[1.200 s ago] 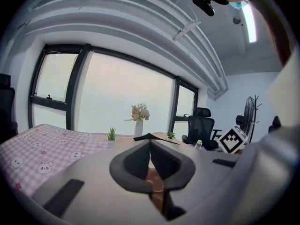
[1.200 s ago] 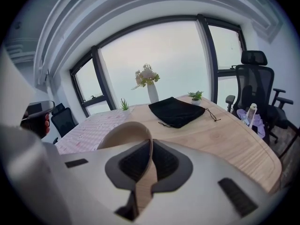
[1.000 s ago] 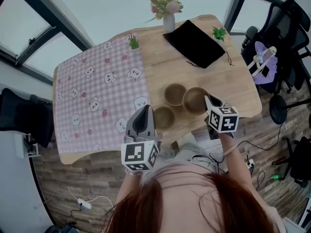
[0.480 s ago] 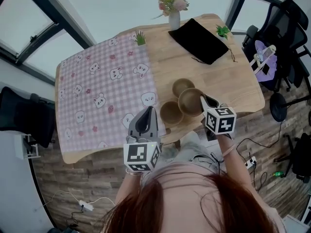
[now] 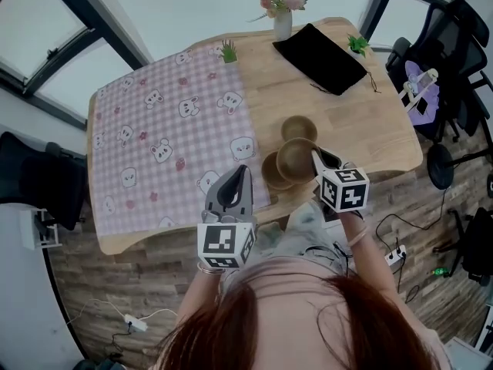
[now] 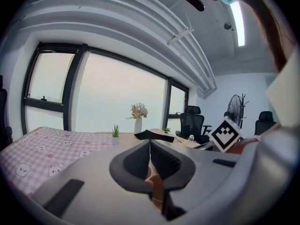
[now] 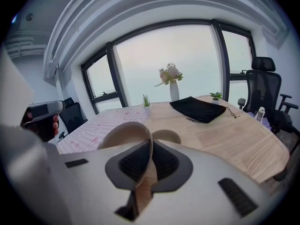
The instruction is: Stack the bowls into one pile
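Note:
Three tan bowls are on the wooden table (image 5: 370, 114). My right gripper (image 5: 316, 159) is shut on the rim of one bowl (image 5: 296, 159), holding it lifted and overlapping the nearer bowl (image 5: 269, 171). The third bowl (image 5: 299, 128) sits just behind them. In the right gripper view the held bowl (image 7: 123, 131) rises left of the right gripper's (image 7: 151, 150) jaws, with another bowl (image 7: 167, 136) beyond. My left gripper (image 5: 240, 173) hovers over the table's front edge, left of the bowls. The left gripper's (image 6: 150, 150) jaws are shut with nothing held.
A pink checked cloth (image 5: 158, 129) with bear prints covers the table's left half. At the far side lie a black pouch (image 5: 320, 48), a flower vase (image 5: 282, 23) and two small potted plants (image 5: 228, 52) (image 5: 357, 45). Office chairs (image 5: 451, 60) stand to the right.
My right gripper has carried its bowl to the left, from beside the near bowl to over it. The left gripper has kept its place near the front edge.

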`<action>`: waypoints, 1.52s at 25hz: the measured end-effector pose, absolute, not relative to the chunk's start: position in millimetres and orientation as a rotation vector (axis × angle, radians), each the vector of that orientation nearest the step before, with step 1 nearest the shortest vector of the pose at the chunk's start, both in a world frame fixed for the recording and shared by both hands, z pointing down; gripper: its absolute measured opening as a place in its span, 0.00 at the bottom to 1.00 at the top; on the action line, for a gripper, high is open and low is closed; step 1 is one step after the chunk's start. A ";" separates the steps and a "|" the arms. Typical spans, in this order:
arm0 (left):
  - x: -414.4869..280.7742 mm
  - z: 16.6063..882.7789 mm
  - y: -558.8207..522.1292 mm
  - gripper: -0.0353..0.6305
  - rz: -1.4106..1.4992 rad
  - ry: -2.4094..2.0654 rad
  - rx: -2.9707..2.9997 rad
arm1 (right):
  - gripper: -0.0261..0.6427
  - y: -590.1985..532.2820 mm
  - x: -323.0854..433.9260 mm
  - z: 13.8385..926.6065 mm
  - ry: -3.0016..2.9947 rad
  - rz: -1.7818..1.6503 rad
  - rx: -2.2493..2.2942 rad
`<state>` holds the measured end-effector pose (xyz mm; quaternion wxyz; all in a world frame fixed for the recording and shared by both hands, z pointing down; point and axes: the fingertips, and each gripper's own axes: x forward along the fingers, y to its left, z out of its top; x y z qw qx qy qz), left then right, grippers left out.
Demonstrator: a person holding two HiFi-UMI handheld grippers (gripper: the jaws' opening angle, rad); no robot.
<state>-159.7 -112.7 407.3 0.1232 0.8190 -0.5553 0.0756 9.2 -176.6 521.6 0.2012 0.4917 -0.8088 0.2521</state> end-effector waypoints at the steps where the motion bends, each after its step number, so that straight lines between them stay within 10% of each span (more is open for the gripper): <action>1: -160.6 408.1 -111.3 0.07 0.219 -1.619 2.387 | 0.06 -174.8 7.1 523.2 -2.258 0.703 1.369; 38: -175.1 439.3 -100.2 0.07 0.196 -1.658 2.269 | 0.09 -167.9 -30.2 585.0 -2.209 0.755 1.226</action>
